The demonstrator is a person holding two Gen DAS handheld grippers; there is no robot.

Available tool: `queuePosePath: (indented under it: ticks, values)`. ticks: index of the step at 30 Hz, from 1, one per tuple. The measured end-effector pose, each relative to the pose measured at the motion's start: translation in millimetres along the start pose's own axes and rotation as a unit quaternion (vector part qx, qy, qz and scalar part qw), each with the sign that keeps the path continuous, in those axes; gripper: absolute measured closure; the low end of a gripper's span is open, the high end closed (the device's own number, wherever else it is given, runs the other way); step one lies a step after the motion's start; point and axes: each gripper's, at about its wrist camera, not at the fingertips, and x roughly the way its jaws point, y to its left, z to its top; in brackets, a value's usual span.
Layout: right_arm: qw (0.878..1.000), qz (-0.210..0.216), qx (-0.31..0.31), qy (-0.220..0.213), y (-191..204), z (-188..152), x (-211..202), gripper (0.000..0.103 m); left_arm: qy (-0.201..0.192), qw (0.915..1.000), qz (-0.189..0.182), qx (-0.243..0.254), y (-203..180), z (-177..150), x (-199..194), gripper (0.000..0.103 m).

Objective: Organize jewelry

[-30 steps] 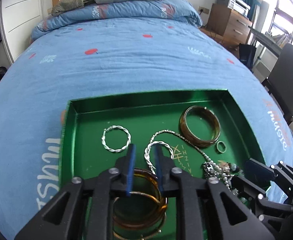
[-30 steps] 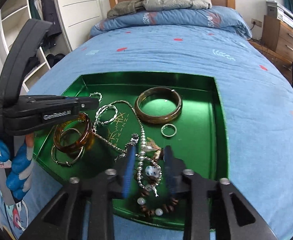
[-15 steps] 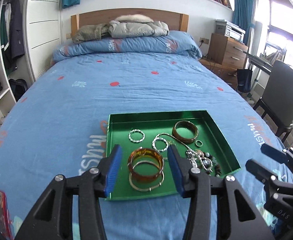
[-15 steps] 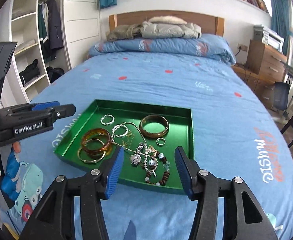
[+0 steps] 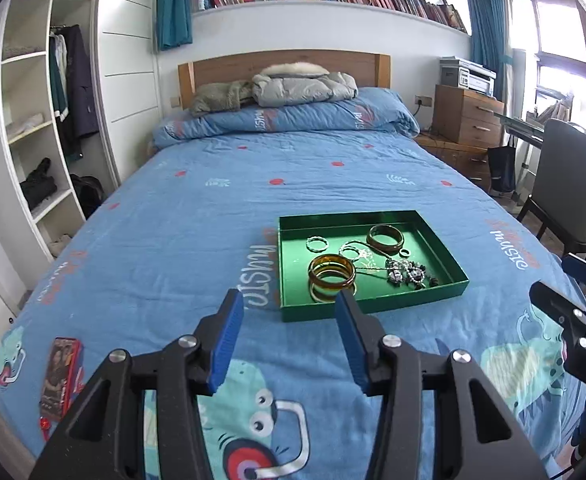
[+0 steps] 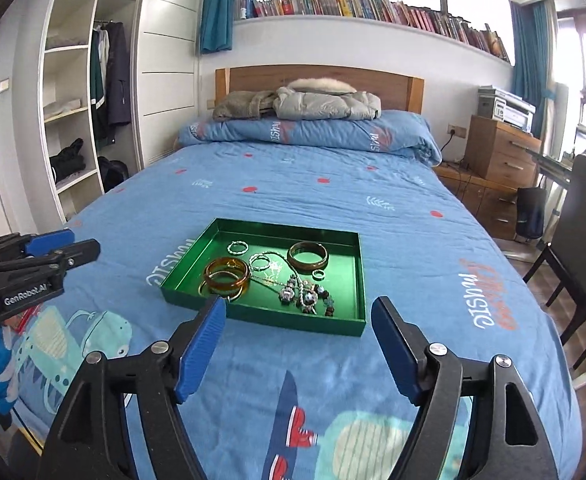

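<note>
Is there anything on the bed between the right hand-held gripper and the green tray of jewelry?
Nothing visible. Between the right hand-held gripper, its jaws open and empty, and the near wall of the green metal tray lies only bare blue printed bedspread. The left hand-held gripper sits off to the side, clear of that path.

Bare blue bedspread (image 5: 197,216) lies open around the green tray (image 5: 367,306); jewelry crowds its floor.

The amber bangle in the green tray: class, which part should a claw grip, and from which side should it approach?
Grip the rim of the amber bangle from above, one finger inside the ring, one outside. It lies flat on thinner gold bangles, so its upper edge stands proud. Take the near-left arc, by the green tray wall, away from the tangled chain.
</note>
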Motion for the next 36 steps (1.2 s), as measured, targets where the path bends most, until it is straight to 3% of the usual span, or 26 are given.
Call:
queuePosePath:
  ticks: [14, 24, 36]
  values:
    - [0.999, -0.022, 0.021, -0.026, -6, -21, -62, 0.022, -0.045, 0.9989, 0.007, 0.007, -1, -21, -82, 0.055]
    - [0.998, -0.034, 0.020, -0.044, -10, -26, -92, 0.017, -0.071, 0.9974, 0.015, 0.002, -3, -29, -114, 0.050]
    - [0.997, -0.045, 0.024, -0.051, -16, -34, -108, 0.013, -0.088, 0.9960, -0.008, 0.013, -6, -34, -135, 0.049]
